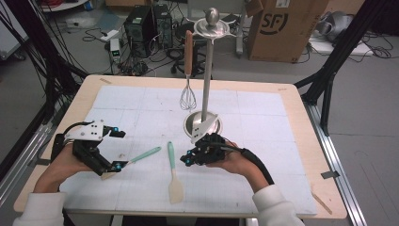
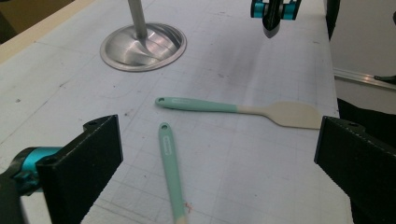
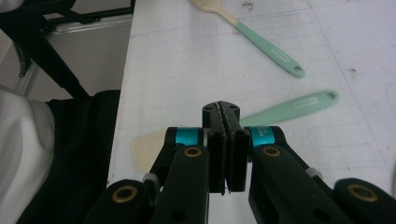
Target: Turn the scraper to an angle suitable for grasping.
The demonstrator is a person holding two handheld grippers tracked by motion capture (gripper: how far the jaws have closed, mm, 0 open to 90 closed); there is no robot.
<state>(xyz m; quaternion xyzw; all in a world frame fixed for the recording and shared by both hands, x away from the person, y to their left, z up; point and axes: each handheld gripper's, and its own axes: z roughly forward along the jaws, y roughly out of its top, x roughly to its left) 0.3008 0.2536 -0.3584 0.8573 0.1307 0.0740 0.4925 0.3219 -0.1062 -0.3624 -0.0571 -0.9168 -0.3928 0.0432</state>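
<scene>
Two spatulas with teal handles and cream blades lie on the white mat. The first spatula points its handle away from my left gripper. That gripper's jaws stand wide open on either side of the spatula's blade end, not touching it. The second spatula lies just in front of my right gripper, whose jaws are shut with nothing between them, low over the mat.
A steel utensil stand rises from its round base mid-table, just behind the right gripper. A whisk with a wooden handle hangs from its top. The table's front edge is close to both hands.
</scene>
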